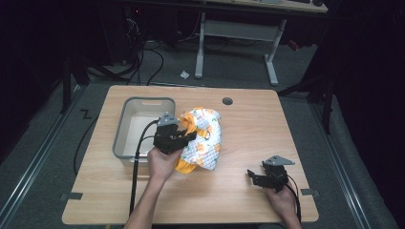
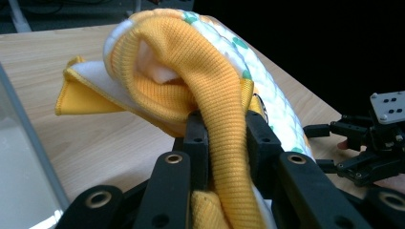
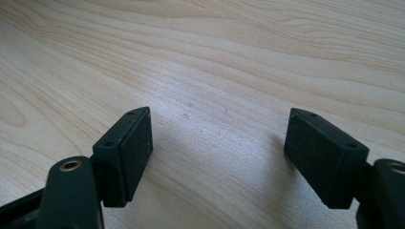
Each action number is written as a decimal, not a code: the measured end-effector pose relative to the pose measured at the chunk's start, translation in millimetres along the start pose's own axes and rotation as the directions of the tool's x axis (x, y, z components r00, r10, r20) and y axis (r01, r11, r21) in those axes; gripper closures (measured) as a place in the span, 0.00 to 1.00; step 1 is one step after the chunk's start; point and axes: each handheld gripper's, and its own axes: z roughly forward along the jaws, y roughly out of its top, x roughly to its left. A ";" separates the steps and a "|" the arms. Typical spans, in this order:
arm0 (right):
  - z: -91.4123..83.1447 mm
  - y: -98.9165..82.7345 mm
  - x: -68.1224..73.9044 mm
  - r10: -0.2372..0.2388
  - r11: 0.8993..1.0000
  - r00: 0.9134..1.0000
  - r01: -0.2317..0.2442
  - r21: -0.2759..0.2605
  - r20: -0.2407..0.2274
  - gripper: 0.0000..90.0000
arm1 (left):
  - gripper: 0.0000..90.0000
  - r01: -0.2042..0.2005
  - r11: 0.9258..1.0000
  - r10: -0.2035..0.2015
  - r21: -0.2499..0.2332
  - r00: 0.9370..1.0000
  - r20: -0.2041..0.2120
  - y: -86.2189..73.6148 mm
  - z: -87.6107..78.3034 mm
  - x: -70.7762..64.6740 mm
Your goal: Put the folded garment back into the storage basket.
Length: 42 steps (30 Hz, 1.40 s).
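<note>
A small quilted garment (image 1: 204, 138), white with orange and green print and orange ribbed trim, lies bunched on the wooden table (image 1: 248, 124) just right of a grey plastic bin (image 1: 125, 126). My left gripper (image 1: 187, 137) is shut on the garment's orange ribbed edge (image 2: 224, 138), which runs up between the two jaws. My right gripper (image 1: 254, 177) rests low over bare table near the front right corner, open with nothing between its fingers (image 3: 126, 152). In the left gripper view the right gripper (image 2: 334, 148) shows at the far right.
The grey bin looks empty and stands at the table's left. A round cable hole (image 1: 227, 101) sits near the table's far edge. A desk frame (image 1: 236, 43) and cables (image 1: 143, 57) lie on the floor beyond.
</note>
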 end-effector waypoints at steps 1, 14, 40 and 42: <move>0.0 0.0 0.0 0.000 1.000 1.000 0.000 0.000 0.000 0.28 | 0.83 0.003 1.000 -0.003 -0.002 1.000 0.000 0.1 -1.6 1.4; 0.0 0.0 0.0 0.000 1.000 1.000 0.000 0.000 0.000 0.28 | 0.83 0.006 1.000 -0.007 -0.030 0.999 -0.036 6.5 -24.0 12.2; 0.1 0.0 -0.1 0.001 1.000 1.000 -0.001 0.000 0.000 0.28 | 0.83 0.020 0.999 -0.025 -0.045 0.993 -0.113 14.9 -55.2 34.2; 0.0 0.0 0.0 0.001 1.000 1.000 -0.001 0.000 0.000 0.28 | 0.83 0.021 0.999 -0.027 -0.046 0.993 -0.118 15.0 -56.6 36.6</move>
